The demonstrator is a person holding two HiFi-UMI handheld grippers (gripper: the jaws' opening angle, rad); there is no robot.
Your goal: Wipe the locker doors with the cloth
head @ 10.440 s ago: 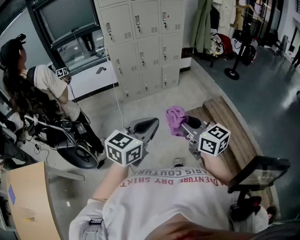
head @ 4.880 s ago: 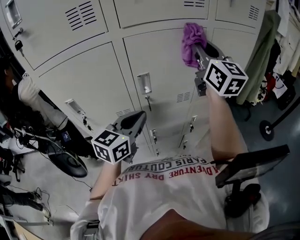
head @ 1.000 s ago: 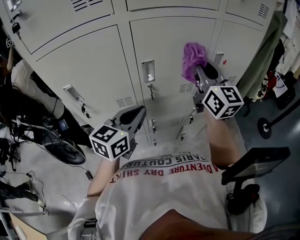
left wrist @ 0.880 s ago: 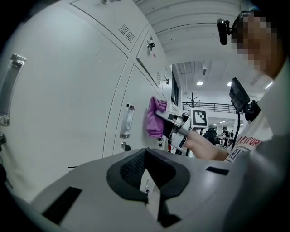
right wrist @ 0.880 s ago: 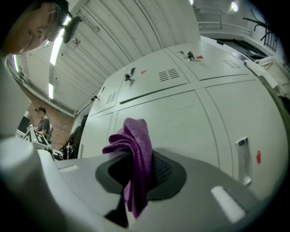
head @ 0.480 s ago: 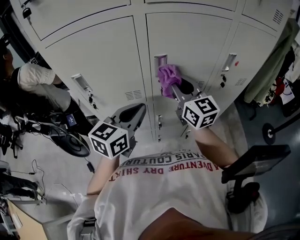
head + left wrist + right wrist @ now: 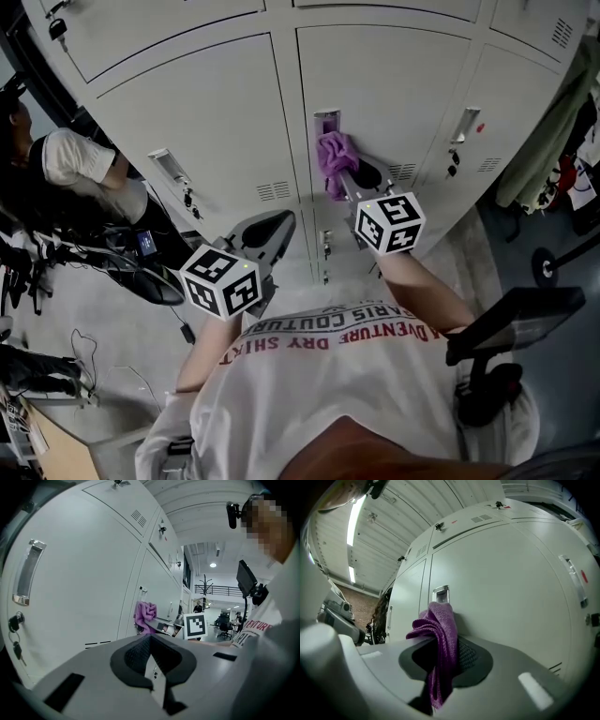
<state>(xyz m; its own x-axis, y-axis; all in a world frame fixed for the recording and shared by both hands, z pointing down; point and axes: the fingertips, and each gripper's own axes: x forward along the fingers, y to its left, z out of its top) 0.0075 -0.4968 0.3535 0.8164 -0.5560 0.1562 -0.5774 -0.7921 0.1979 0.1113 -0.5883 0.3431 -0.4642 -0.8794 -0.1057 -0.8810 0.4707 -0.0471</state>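
1. While the one purple cloth (image 7: 335, 155) sits clamped in the right gripper (image 7: 345, 178), pressed on the middle locker door (image 7: 394, 84) at its handle (image 7: 325, 119), the left gripper (image 7: 279, 221) holds nothing, jaws together.
2. Two grippers, one cloth.
3. Cloth hides the handle's lower end.

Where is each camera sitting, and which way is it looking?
Head view: on the person's head, looking steeply down at the locker doors; it shows the white shirt, the left gripper and the right gripper.
Left gripper view: on the left gripper, looking along its shut, empty jaws beside the lockers; the shirt and the right gripper's marker cube show.
Right gripper view: on the right gripper, facing a locker door; its jaws hold the purple cloth below a door handle.
Shared: the purple cloth shows in all three views.
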